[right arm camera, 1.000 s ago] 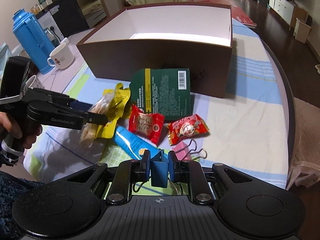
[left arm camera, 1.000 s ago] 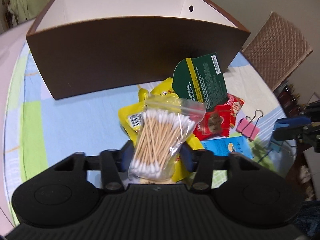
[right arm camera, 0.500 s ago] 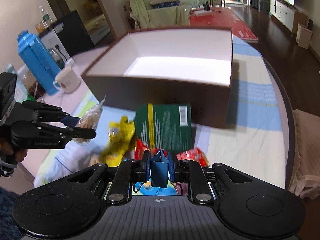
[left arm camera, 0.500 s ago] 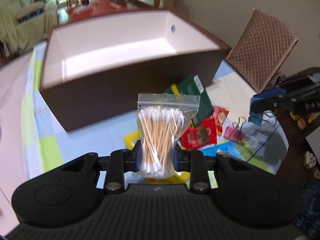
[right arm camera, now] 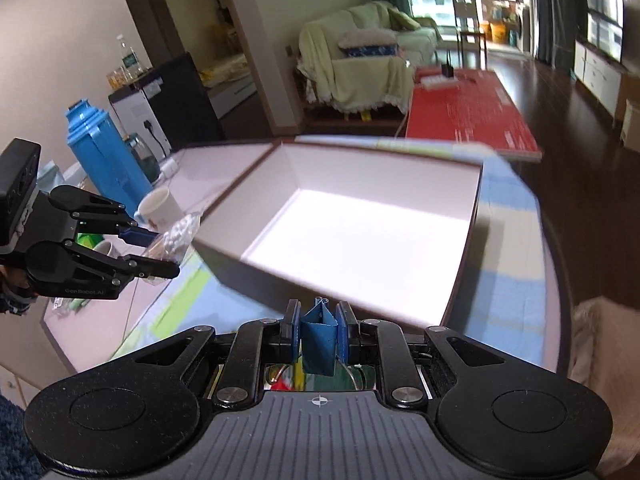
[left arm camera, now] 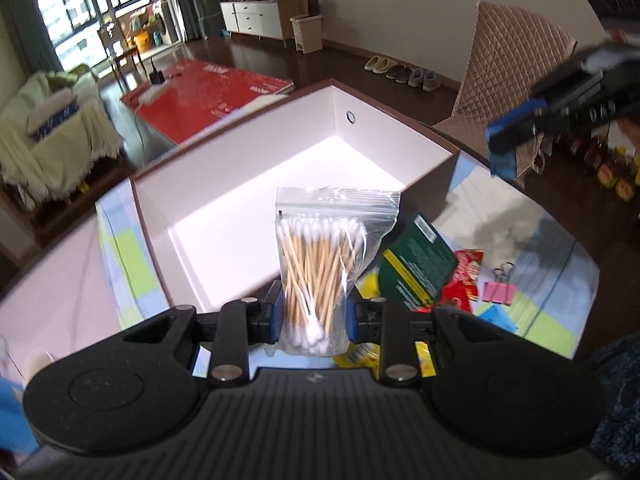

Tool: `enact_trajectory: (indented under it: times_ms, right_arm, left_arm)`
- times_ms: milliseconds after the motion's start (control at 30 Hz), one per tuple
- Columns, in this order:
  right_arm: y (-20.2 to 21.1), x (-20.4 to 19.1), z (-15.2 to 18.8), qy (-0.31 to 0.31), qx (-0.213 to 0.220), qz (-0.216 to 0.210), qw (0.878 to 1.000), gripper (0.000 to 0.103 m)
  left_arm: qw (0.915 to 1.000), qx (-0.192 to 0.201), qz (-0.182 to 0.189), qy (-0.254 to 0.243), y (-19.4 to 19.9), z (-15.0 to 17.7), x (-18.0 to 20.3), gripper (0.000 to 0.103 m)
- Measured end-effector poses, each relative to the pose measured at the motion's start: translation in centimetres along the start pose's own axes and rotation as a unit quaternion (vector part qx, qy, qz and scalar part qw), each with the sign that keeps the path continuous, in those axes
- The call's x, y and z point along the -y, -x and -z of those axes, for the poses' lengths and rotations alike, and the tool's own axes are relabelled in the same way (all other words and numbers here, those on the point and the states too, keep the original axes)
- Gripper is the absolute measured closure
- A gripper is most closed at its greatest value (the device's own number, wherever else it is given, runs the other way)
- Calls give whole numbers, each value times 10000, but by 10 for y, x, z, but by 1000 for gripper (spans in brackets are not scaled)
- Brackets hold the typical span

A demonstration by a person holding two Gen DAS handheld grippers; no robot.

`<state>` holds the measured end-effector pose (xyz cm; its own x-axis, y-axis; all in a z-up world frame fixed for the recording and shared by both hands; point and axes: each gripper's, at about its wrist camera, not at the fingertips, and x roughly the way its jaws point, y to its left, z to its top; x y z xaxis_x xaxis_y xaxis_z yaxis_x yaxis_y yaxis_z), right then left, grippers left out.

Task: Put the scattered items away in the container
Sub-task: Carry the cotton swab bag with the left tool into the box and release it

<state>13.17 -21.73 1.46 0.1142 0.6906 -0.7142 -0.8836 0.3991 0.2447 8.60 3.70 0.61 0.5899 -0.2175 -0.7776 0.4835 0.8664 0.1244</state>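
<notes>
Left wrist view: left tool (left arm camera: 311, 317) clenched on a swab bag (left arm camera: 325, 268), pads pressing its lower sides; bag upright, zip edge on top, held in the air in front of the box (left arm camera: 436, 142). Box: brown outside, white inside, open top, nothing seen within; it stands on the table (left arm camera: 60, 280), on a checked cloth (left arm camera: 128, 256).

Right of the bag, loose on the cloth:
- green packet (left arm camera: 420, 268), lying flat, near the box corner;
- red sachet (left arm camera: 466, 276), just beside the green packet;
- pink clip (left arm camera: 498, 292), beside the sachet;
- yellow wrapper (left arm camera: 368, 282), partly hidden under the bag and tool;
- blue packet (left arm camera: 496, 317), only a corner showing.

Right tool (left arm camera: 516, 136) at upper right, blurred, high over the table edge.

Right wrist view: right tool (right arm camera: 318, 330) clenched on a blue clip (right arm camera: 319, 338), handles pointing forward, held above the box's near wall (right arm camera: 256, 276). Left tool (right arm camera: 154, 252) at left with the bag, level with the box's left wall, seemingly just outside it. Behind it on the table: blue flask (right arm camera: 96, 156), white mug (right arm camera: 158, 208). Nothing lies between either tool and the box opening.
</notes>
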Motion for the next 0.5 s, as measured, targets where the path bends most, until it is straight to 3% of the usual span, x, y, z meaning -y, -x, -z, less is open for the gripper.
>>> enact_trajectory:
  times_ms: [333,500]
  right_arm:
    - [-14,16,-54,280,193,55,9994,87]
    - [-33,22,-74,375,113,1,9992,87]
  left_arm:
    - [9983,-114,-414,-399,-18,-36,-31,78]
    - [9977,-132,-370,-557,-24,-46,-46,78]
